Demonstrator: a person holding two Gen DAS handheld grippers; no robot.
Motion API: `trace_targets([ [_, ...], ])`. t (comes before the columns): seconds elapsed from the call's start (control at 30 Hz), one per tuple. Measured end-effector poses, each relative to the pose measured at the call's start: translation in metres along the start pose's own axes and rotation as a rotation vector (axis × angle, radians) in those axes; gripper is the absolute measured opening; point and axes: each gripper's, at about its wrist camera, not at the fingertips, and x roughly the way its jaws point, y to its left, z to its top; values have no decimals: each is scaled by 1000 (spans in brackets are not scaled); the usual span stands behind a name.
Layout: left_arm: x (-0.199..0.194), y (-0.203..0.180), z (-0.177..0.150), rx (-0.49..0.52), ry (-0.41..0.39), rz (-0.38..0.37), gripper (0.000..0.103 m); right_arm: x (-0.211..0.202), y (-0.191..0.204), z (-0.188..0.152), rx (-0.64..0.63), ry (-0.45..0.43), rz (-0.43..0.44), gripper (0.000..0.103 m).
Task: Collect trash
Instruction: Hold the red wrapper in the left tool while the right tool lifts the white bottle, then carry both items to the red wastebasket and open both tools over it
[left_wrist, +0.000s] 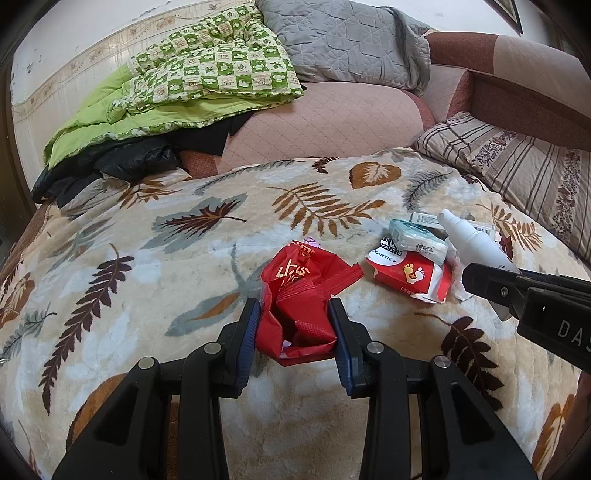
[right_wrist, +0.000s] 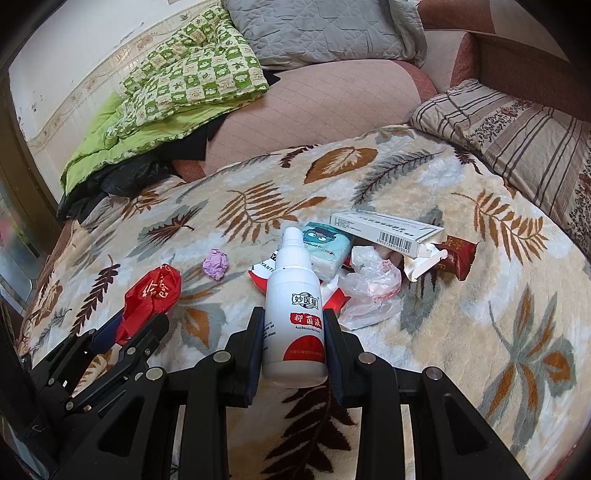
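Note:
My left gripper (left_wrist: 294, 310) is shut on a crumpled red plastic bag (left_wrist: 303, 273) that rests on the leaf-patterned blanket (left_wrist: 147, 258). My right gripper (right_wrist: 293, 315) is shut on a white spray bottle (right_wrist: 293, 295) with a red label, nozzle pointing away. Behind the bottle lies a pile of trash: a teal tissue pack (right_wrist: 325, 247), a torn red-and-white packet (left_wrist: 410, 277), an open white carton (right_wrist: 388, 230), a clear plastic bag (right_wrist: 369, 284) and a brown wrapper (right_wrist: 458, 258). A purple paper ball (right_wrist: 215, 263) sits left of the pile. The left gripper (right_wrist: 142, 317) with the red bag (right_wrist: 159, 288) shows at left.
A green checked quilt (left_wrist: 207, 70) and black clothing (left_wrist: 122, 162) lie at the back left. A grey pillow (left_wrist: 343, 40) leans on the pink padded headboard (left_wrist: 325, 122). A striped pillow (left_wrist: 524, 162) lies at the right. Bare blanket (right_wrist: 480, 332) spreads to the right.

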Motion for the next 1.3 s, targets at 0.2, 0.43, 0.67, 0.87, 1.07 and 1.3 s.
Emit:
trace_targets([
  [0.2, -4, -1, 0, -3, -7, -18, 36, -5, 0, 0, 24, -7, -1, 32],
  [0.43, -27, -8, -4, 31, -43, -156, 36, -50, -10, -11, 99, -71, 5, 32],
  [0.67, -65, -42, -12, 114, -50, -362, 36, -122, -55, -55, 200, -124, 12, 32],
  [0.87, -110, -112, -22, 253, -30, -564, 36, -201, -141, -104, 346, -172, -103, 32],
  [1.07, -150, -200, -22, 338, 34, -792, 36, -273, -220, -143, 486, -243, -233, 32],
  [1.3, -166, -303, -29, 400, 152, -949, 36, -301, -281, -183, 661, -279, -258, 32],
])
